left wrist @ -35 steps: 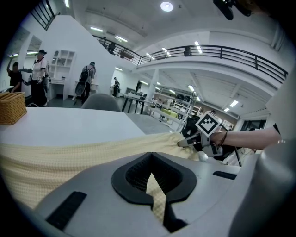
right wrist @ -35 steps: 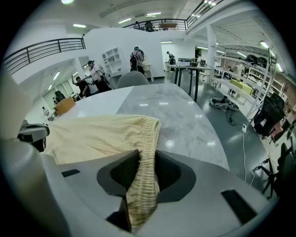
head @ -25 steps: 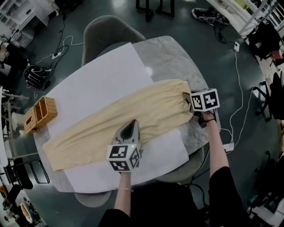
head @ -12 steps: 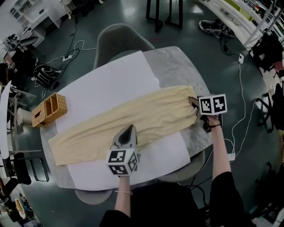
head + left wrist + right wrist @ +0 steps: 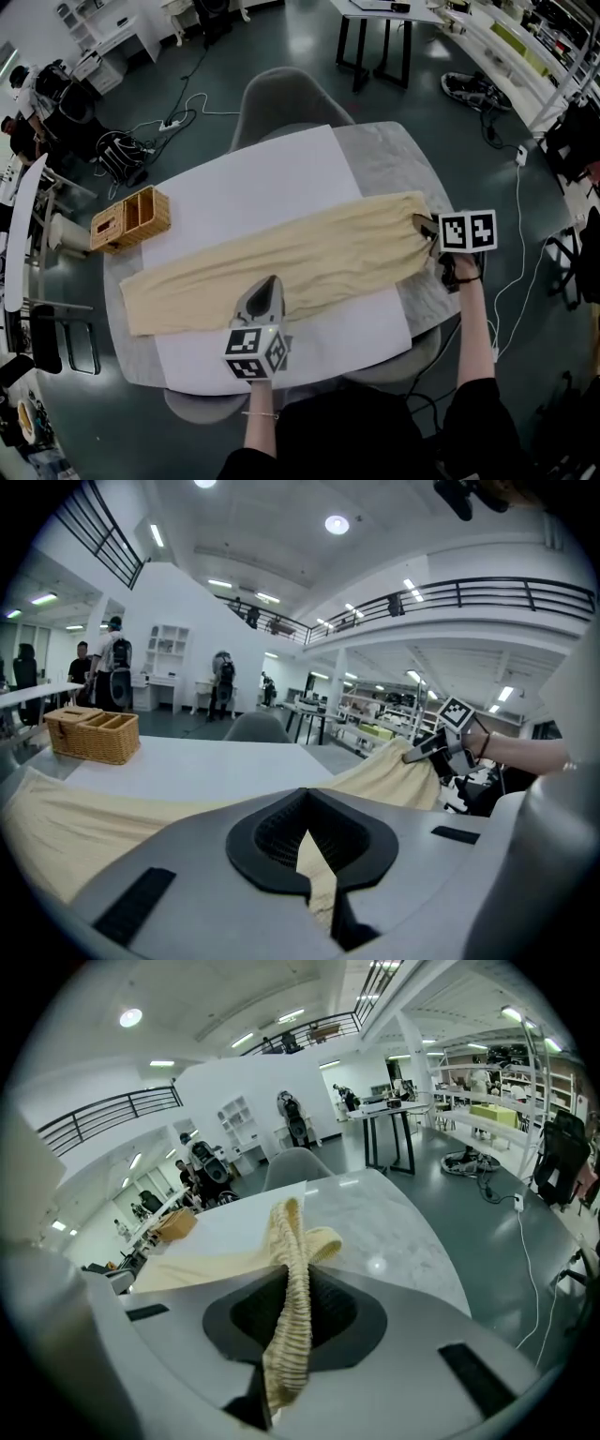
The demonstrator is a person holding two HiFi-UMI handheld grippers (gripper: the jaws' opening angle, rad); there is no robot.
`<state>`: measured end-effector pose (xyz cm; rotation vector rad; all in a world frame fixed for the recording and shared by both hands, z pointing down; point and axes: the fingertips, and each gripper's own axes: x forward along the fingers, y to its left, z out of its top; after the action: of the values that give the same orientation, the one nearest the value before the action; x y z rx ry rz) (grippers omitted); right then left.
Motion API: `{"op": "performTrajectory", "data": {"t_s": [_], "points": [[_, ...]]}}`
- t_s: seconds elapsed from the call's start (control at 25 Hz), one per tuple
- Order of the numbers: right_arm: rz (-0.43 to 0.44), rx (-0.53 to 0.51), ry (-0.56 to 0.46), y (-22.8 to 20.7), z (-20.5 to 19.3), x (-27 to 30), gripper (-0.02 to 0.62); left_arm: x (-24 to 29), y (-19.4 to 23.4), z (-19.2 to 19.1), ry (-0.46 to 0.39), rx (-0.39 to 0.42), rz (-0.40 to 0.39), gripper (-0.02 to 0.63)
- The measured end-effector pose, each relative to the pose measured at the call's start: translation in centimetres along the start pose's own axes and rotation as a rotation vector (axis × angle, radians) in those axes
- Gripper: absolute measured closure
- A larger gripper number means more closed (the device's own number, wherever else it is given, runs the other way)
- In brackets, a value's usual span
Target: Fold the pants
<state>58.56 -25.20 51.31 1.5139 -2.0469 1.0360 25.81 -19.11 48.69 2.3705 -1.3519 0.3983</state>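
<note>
state: right tongs [image 5: 424, 225] just tightened, pinching waistband [image 5: 291, 1279] | left tongs [image 5: 270, 281] pinching pants [image 5: 309, 258] near edge | change: both grips lifted off surface [image 5: 389, 159] — fold probably starting

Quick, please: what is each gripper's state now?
Left gripper: closed on the pants' near edge.
Right gripper: just closed further, on the waistband.
</note>
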Motion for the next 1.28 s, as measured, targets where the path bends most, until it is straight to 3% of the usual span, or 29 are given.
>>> {"op": "performTrajectory", "data": {"t_s": [0.36, 0.84, 1.28], "points": [[0.008, -0.014, -0.030, 6.1, 1.6, -1.4, 0.546, -5.3, 4.3, 0.6, -0.052, -0.021, 0.034, 0.598], [0.009, -0.050, -0.096, 14.9, 2.8, -2.9, 0.546, -11.3, 8.6, 0.9, -0.073, -0.017, 0.005, 0.598], [0.065, -0.104, -0.154, 23.7, 4.2, -3.7, 0.546, -15.7, 12.5, 0.7, -0.089, -0.033, 0.002, 0.598]]}}
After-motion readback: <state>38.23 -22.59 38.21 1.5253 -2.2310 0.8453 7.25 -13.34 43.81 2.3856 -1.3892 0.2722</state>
